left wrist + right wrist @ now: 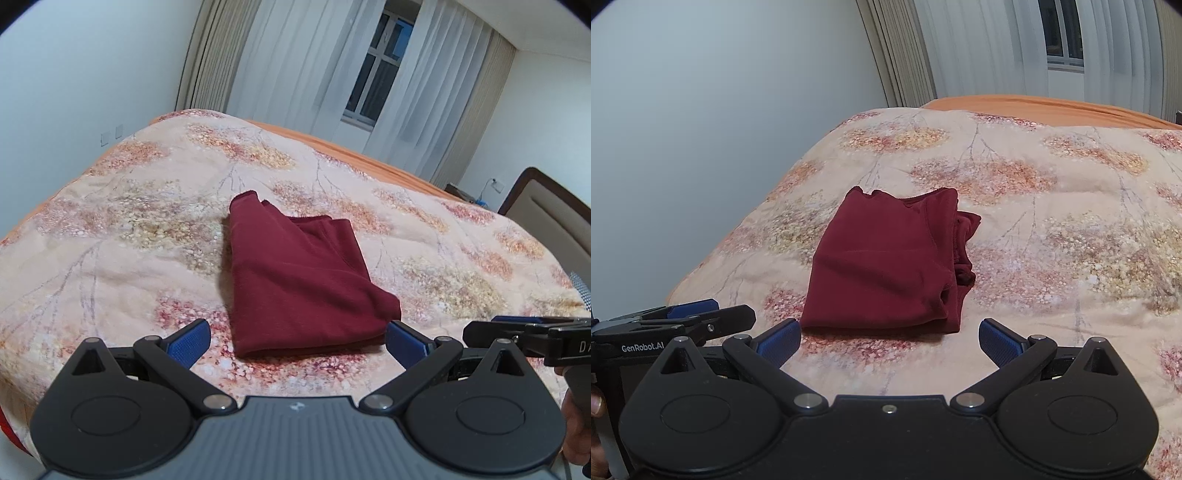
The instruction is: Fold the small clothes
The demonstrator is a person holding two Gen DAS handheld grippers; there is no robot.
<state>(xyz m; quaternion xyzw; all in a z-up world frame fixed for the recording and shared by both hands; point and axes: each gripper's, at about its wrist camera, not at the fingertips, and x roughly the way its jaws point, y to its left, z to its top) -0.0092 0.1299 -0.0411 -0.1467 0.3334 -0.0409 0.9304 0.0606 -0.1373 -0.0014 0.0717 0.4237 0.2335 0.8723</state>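
A dark red garment [299, 280] lies folded into a rough square on the floral bedspread [110, 236]. My left gripper [297, 345] hovers open at its near edge, blue pads apart, nothing between them. In the right wrist view the same garment [886, 258] shows stacked layers along its right side. My right gripper [888, 343] is open too, just short of the garment's near edge, holding nothing. Each gripper appears in the other's view: the right one [517, 325] at the right edge, the left one [683, 314] at the lower left.
The bedspread [1052, 229] covers a wide bed with an orange sheet [1034, 105] at the far end. A headboard [554, 218] stands at right. White curtains [332, 66] and a window are behind. A hand [596, 406] shows at the left edge.
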